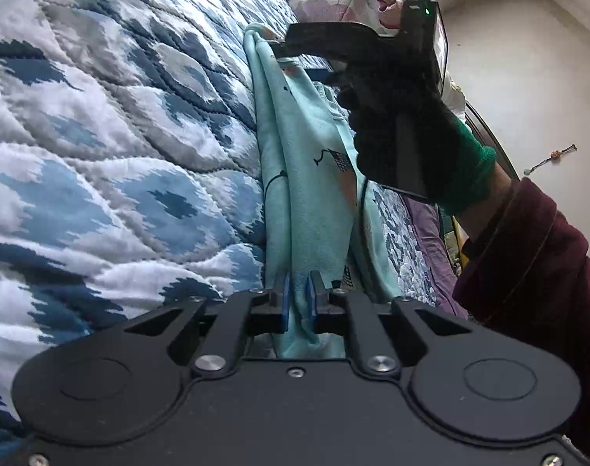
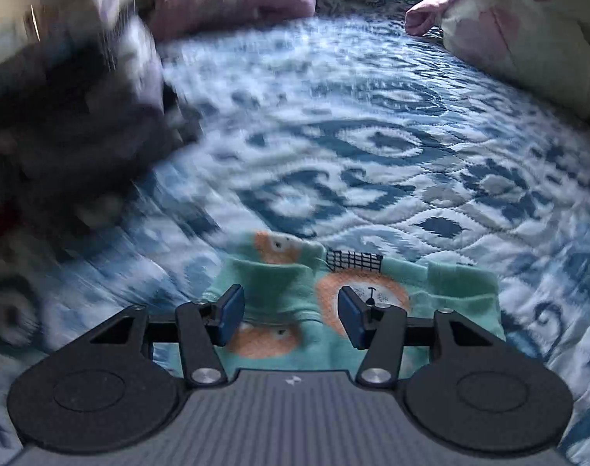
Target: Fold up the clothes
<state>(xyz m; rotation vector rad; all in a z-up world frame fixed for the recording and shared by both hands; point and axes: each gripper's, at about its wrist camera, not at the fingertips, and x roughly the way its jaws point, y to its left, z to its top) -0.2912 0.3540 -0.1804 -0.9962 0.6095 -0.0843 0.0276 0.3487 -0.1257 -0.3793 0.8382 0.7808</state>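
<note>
Left gripper (image 1: 298,299) is clamped on the teal garment (image 1: 306,178), low centre of frame, draped over the quilt (image 1: 112,124). Right gripper (image 2: 291,316) hovers, pads apart, above the cloth. Best keep the edge taut and re-pinch squarely at a corner.

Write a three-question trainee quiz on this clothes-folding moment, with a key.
1. True or false: the left gripper is shut on the teal garment.
2. The right gripper jaws are: A open, B clamped on a pillow, C out of view.
3. Fill in: the garment lies on a blue-and-white ____.

Key: 1 true; 2 A; 3 quilt.
</note>
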